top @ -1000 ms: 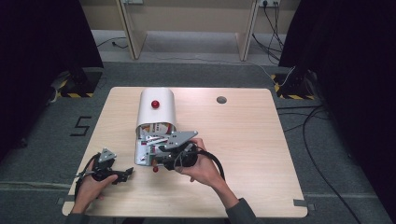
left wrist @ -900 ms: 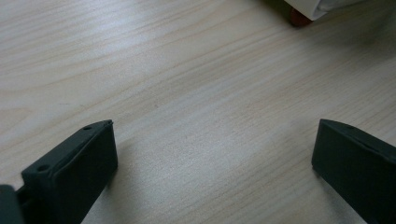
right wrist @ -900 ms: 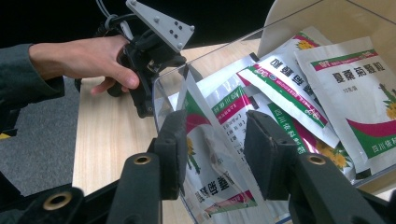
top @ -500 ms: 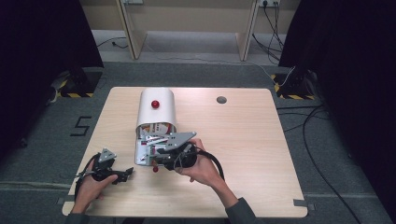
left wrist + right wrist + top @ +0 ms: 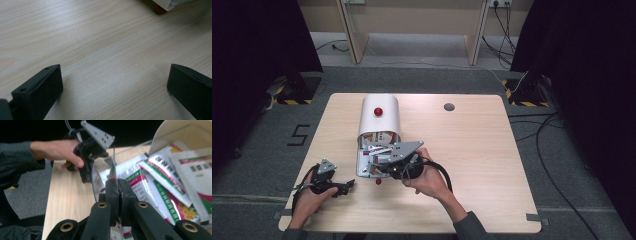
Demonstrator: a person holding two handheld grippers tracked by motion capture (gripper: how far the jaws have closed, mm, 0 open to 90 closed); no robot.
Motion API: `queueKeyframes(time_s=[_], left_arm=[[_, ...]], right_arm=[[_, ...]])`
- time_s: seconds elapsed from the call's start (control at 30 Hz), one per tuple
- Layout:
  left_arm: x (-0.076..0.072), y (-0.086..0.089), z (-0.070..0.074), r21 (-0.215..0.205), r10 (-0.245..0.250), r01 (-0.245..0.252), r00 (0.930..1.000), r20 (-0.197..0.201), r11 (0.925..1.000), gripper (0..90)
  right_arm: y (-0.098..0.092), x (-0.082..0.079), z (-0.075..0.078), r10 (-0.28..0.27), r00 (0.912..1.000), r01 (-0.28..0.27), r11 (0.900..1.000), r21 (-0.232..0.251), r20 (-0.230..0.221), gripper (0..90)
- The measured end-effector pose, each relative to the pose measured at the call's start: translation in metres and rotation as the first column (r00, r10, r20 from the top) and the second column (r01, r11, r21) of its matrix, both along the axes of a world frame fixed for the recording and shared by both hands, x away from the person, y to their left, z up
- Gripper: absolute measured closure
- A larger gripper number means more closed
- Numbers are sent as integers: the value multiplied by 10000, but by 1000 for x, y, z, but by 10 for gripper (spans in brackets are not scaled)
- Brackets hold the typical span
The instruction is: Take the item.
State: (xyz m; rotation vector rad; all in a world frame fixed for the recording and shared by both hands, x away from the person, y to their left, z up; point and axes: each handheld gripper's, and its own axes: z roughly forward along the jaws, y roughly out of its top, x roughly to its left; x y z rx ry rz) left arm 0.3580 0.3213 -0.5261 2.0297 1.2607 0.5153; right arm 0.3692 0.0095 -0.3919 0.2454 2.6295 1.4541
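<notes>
A white box (image 5: 380, 119) with a rounded lid and a red knob (image 5: 378, 111) stands on the wooden table (image 5: 477, 150). Its front flap (image 5: 362, 162) lies open with several white, green and pink packets (image 5: 155, 185) spilling out. My right gripper (image 5: 379, 167) reaches into them from the right. Its jaws have just been closing, and the gripper (image 5: 117, 182) is now shut on one packet (image 5: 112, 168), held edge-on and upright. My left gripper (image 5: 348, 186) rests low on the table near the front left, open (image 5: 113, 82), with bare wood between its jaws.
A small red knob (image 5: 378, 181) sits at the flap's front edge, seen also as the red knob (image 5: 160, 10) ahead of the left gripper. A round cable hole (image 5: 449, 106) lies at the table's back. The right gripper's cable (image 5: 442, 172) loops beside the hand.
</notes>
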Motion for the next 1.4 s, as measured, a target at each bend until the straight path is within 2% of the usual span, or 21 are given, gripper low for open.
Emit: queueKeyframes(time_s=[0.33, 0.53, 0.97, 1.23, 1.4], left_arm=[[0, 0, 0, 0, 1, -1, 10000, 1, 10000, 0], [0, 0, 0, 2, -3, 3, 10000, 5, 10000, 0], [0, 0, 0, -3, 3, -3, 10000, 2, 10000, 0], [0, 0, 0, 1, -5, 5, 10000, -1, 10000, 0], [0, 0, 0, 12, -12, 12, 10000, -33, 10000, 0]], right_arm=[[-11, 0, 20, -151, 9996, 132, 9967, 806, 232, 894], [-17, 0, 29, -248, 9990, 210, 9952, 960, 382, 893], [-28, 1, 39, -450, 9979, 388, 9910, 1278, 458, 893], [-43, 1, 48, -703, 9960, 616, 9870, 1485, 545, 893], [-51, 1, 51, -907, 9937, 806, 9863, 1443, 651, 894]])
